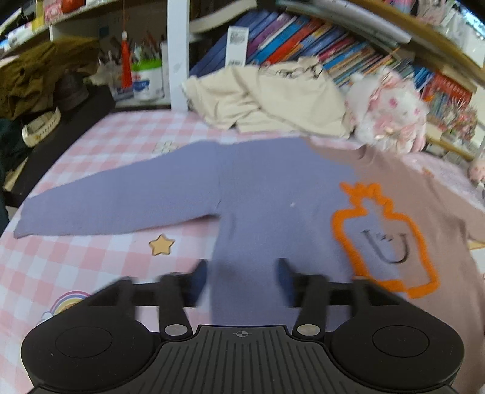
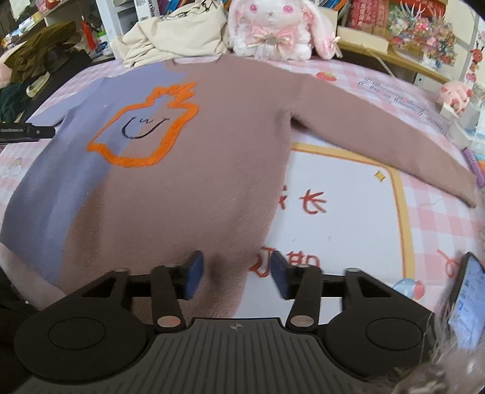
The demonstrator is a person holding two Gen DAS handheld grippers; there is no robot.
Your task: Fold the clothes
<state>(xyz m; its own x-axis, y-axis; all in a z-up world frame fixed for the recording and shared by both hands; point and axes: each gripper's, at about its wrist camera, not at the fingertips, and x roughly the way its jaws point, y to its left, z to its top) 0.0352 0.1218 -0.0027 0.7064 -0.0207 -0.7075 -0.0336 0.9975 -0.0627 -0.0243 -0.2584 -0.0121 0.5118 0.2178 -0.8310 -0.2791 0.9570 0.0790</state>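
Purple-and-brown knit, that's what the sweater (image 2: 182,169) was, lying flat face-up on the bedspread (image 1: 100,145) with both sleeves spread out. My left gripper (image 1: 241,280) and right gripper (image 2: 235,274) both hung over the hem, jaws apart, gripping nothing. My worry: the knit looked slippery, so pinching only the top layer would've dragged the body crooked. The surface was pink checked fabric, and behind it sat a cream top (image 1: 266,100), a plush bunny (image 2: 272,27) and crammed bookshelves (image 1: 333,45).
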